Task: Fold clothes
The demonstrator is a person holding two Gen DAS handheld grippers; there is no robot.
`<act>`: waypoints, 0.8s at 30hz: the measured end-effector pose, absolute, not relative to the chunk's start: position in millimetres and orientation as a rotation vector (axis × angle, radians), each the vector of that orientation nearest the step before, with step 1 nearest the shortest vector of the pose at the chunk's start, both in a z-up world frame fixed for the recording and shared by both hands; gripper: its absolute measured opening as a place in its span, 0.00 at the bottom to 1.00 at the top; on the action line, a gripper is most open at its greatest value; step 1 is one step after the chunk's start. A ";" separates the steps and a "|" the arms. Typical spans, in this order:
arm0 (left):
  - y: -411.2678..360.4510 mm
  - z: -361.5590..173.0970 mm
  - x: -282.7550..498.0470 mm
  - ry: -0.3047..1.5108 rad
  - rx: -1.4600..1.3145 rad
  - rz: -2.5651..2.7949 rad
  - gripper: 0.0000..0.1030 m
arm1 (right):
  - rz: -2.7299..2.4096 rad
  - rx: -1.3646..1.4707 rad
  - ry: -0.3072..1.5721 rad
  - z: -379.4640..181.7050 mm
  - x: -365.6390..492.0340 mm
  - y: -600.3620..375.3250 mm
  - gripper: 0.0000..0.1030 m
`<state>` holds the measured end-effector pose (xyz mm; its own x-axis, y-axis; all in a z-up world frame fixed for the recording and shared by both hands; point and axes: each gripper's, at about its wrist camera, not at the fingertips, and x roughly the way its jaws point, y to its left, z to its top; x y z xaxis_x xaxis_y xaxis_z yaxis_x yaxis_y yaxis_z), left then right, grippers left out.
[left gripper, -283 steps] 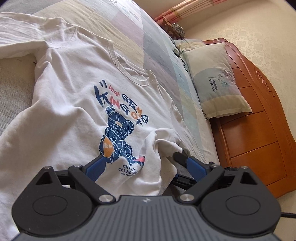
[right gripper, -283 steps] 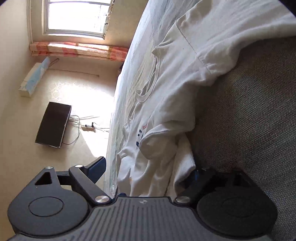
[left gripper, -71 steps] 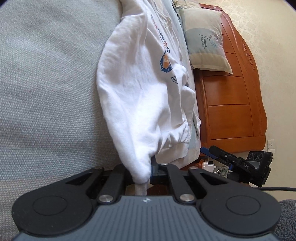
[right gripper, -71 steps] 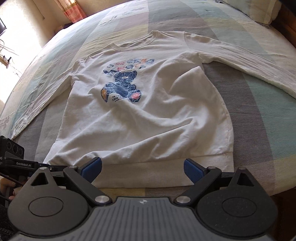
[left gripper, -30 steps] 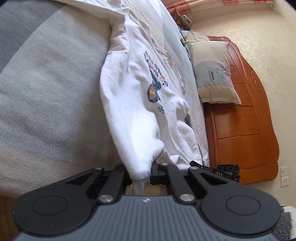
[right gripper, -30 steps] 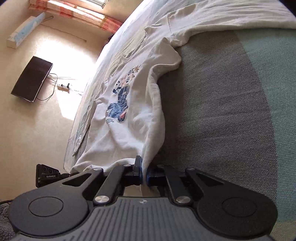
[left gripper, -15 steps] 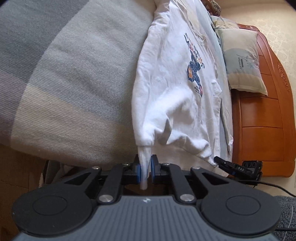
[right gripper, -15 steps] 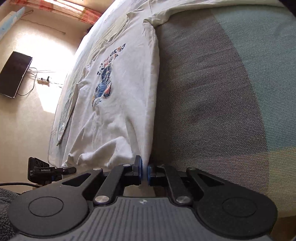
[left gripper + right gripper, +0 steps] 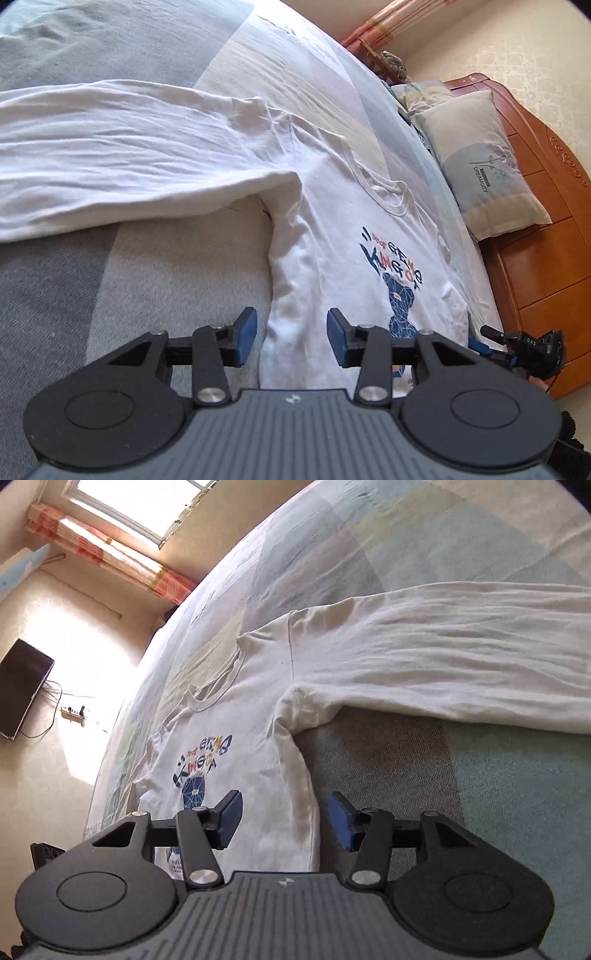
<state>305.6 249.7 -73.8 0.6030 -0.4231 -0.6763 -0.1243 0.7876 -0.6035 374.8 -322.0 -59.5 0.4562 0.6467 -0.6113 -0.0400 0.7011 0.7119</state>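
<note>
Left gripper (image 9: 291, 338): jaws just been opening, now part open, blue pads clear of the cloth, nothing held, with the side edge of the white shirt (image 9: 332, 236) lying below the gap. Right gripper (image 9: 284, 819): likewise just been opening, about half open, empty, over the shirt's other side seam. From the left wrist, shirt body running toward 1 o'clock, printed bear graphic (image 9: 397, 280) at 2 o'clock, neckline toward 12, 1 long sleeve (image 9: 122, 158) stretched out toward 9 o'clock; pillow (image 9: 480, 162) and wooden headboard (image 9: 546, 229) at 2 to 3 o'clock. From the right wrist, the other sleeve (image 9: 461, 657) reaching to 3 o'clock, window (image 9: 136, 502) at 11. Shirt face up and spread flat on the striped bedspread (image 9: 147, 302). Judged progress: laying-out done, 0 folds made; both sleeves and the body fold left, so barely past the start.
</note>
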 end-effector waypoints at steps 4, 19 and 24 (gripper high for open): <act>245.1 -76.6 330.5 0.882 -0.701 -0.173 0.45 | 0.416 0.794 1.010 -80.6 402.0 -315.6 0.58; 225.3 -53.2 342.6 0.889 -0.380 0.002 0.07 | 0.128 0.529 0.857 -67.8 437.6 -285.9 0.12; 207.6 -33.1 296.7 0.860 -0.261 -0.060 0.12 | 0.204 0.381 0.903 -44.1 397.8 -270.3 0.21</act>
<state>296.7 207.6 -33.1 0.6529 -0.1570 -0.7410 -0.0528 0.9665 -0.2514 397.8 -270.3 -44.1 0.6065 0.3295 -0.7236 -0.0130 0.9141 0.4054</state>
